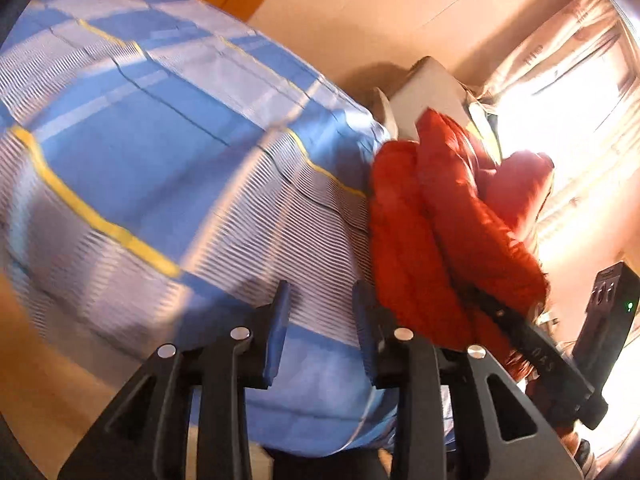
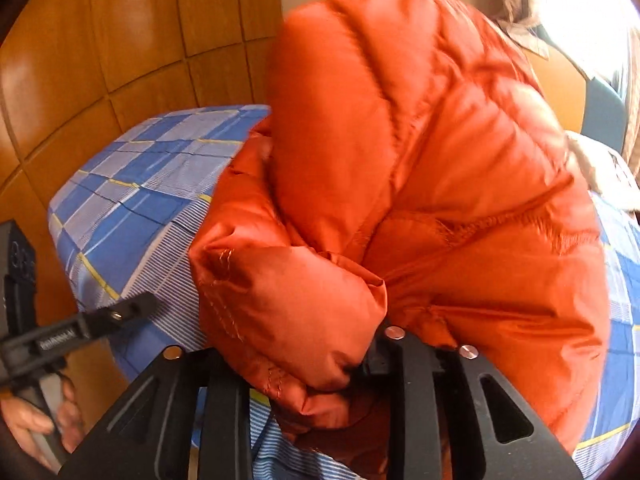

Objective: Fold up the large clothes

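The orange puffer jacket (image 2: 420, 184) lies bunched on the blue checked bedsheet (image 2: 132, 208), its padded edge bulging between the fingers of the right gripper (image 2: 316, 364), which looks clamped on it, probably to carry the next fold over. The left gripper (image 1: 320, 332) hangs released over bare sheet, the jacket just off its right finger. The right-wrist view alone shows the hand (image 2: 40, 420) working that left tool (the left view gives only a red sliver of coat).

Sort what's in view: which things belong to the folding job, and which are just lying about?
Job:
- orange puffer jacket
- right hand-held gripper, jacket bunched between its fingers
- left hand-held gripper, open, empty

Lying about:
- blue checked bedsheet
- white box
- curtains
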Demonstrator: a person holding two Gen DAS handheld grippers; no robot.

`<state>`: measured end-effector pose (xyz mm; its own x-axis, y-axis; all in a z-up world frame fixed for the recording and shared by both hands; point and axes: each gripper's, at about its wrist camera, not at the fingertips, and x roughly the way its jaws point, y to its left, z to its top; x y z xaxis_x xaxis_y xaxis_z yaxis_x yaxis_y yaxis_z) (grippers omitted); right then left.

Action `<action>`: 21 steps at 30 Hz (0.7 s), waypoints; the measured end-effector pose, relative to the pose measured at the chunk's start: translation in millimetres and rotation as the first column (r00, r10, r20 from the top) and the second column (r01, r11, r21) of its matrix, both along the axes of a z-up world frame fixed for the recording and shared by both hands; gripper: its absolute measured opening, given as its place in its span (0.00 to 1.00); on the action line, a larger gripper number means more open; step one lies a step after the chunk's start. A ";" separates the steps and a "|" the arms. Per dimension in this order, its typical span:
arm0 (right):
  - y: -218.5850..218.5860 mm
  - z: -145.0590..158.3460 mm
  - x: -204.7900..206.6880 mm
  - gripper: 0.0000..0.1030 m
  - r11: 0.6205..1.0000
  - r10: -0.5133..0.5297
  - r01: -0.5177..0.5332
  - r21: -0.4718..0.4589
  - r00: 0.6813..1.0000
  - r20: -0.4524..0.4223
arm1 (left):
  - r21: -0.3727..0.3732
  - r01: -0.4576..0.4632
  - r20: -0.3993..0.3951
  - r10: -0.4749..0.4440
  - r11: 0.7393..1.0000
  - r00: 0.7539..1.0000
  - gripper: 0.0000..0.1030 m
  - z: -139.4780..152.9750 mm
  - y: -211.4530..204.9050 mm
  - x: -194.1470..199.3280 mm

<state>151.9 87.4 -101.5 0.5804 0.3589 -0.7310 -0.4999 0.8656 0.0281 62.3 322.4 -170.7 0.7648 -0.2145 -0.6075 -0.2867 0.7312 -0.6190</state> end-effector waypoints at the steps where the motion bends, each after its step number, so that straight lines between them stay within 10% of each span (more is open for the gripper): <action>1: -0.8 2.3 -0.1 0.31 1.000 0.005 -0.005 0.009 1.000 0.000 | 0.022 -0.012 -0.005 0.012 1.000 1.000 0.29 4.7 5.5 -10.0; 12: 9.1 6.1 0.7 0.41 0.991 0.130 -0.130 -0.028 0.991 0.010 | 0.158 -0.144 -0.119 0.163 0.977 0.979 0.35 0.6 51.1 -86.5; 21: 36.0 -1.0 -7.4 0.66 0.981 0.184 -0.182 -0.068 0.982 0.035 | 0.251 -0.236 -0.300 0.307 0.939 0.903 0.44 -44.6 68.1 -153.0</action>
